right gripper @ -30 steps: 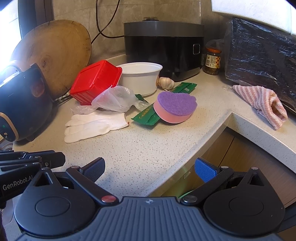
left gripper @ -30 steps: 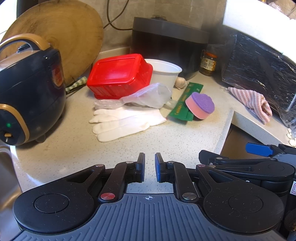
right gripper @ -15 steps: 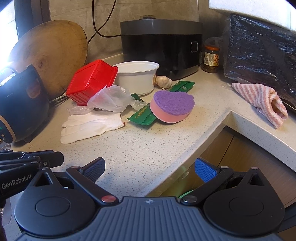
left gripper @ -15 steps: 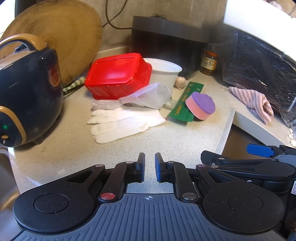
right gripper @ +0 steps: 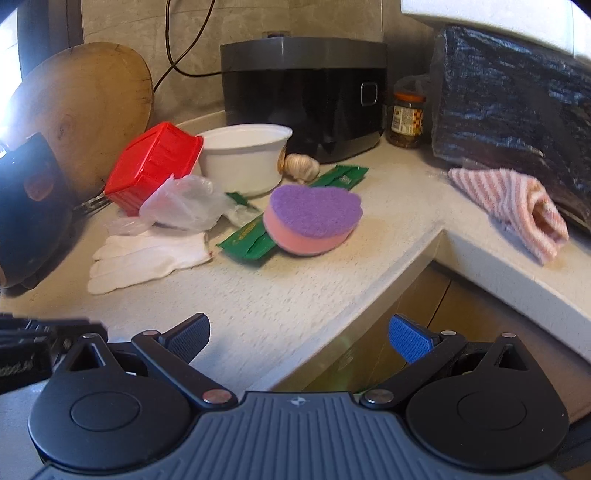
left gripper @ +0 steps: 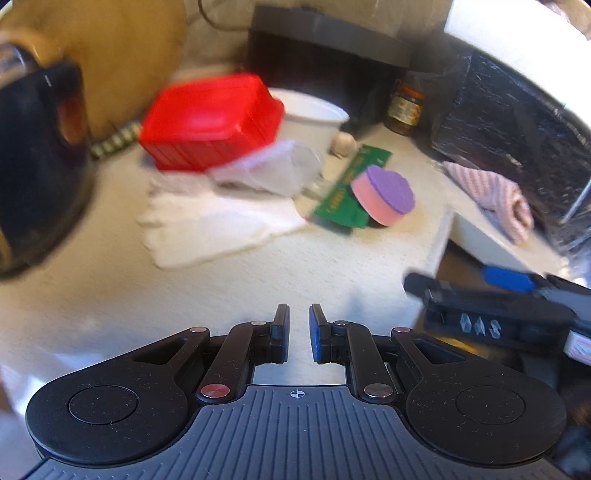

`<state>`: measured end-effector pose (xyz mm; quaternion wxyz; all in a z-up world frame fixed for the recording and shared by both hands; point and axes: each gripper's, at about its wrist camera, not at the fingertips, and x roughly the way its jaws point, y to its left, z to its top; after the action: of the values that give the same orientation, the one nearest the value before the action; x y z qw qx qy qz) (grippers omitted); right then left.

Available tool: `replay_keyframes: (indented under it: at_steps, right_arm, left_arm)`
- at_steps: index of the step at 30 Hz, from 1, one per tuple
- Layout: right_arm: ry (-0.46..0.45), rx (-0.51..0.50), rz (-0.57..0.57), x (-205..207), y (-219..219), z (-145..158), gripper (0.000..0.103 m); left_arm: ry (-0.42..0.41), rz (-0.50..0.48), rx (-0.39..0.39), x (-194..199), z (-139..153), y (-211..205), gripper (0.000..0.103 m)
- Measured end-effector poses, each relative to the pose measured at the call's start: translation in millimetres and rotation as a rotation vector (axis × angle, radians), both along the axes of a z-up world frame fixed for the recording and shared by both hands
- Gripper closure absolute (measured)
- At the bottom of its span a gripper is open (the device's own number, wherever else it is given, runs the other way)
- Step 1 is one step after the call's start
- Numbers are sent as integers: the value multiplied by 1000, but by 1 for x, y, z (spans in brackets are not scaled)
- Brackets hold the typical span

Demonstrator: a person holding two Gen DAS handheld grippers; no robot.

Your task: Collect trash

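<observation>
The left gripper (left gripper: 299,332) hovers over bare bench (right gripper: 295,295) with its jaws nearly together, a narrow gap between them and nothing in it; the right gripper (right gripper: 299,332) hangs over the bench's front edge, jaws spread wide and empty. The trash lies farther back with open surface before it: a crumpled plastic bag (right gripper: 184,203) against the red box (right gripper: 155,162) and a green wrapper (right gripper: 251,240) under the sponge (right gripper: 314,221).

Speckled corner countertop (right gripper: 295,295) against grey stone wall (right gripper: 147,22).
</observation>
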<state>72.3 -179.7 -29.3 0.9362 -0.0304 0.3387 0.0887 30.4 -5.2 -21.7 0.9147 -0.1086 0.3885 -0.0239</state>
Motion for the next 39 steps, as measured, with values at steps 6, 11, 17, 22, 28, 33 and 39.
replay_keyframes:
  at_steps: [6,11,17,22,28,33,39]
  right_arm:
    - [-19,11,6,51,-3,-3,0]
    - [-75,33,90,74,9,3,0]
    - [-157,132,267,114,34,42,0]
    - [-140,149,322,168,78,56,0]
    - [-70,192,425,203,130,54,0]
    - [19,209,489,187,155,33,0]
    - [225,375,826,133,144,17,0]
  left_arm:
    - [-12,30,-126,4,-5,20,88]
    - [-134,149,-161,8,13,48,87]
    - [-129,214,-131,18,33,61,87]
    - [-31,220,-70,6,20,58,87]
    - [-67,352,-83,-26,24,84,87]
    - [-69,432,-107,-46,21,103,87]
    - [-102,491,-118,-53,30,119,87]
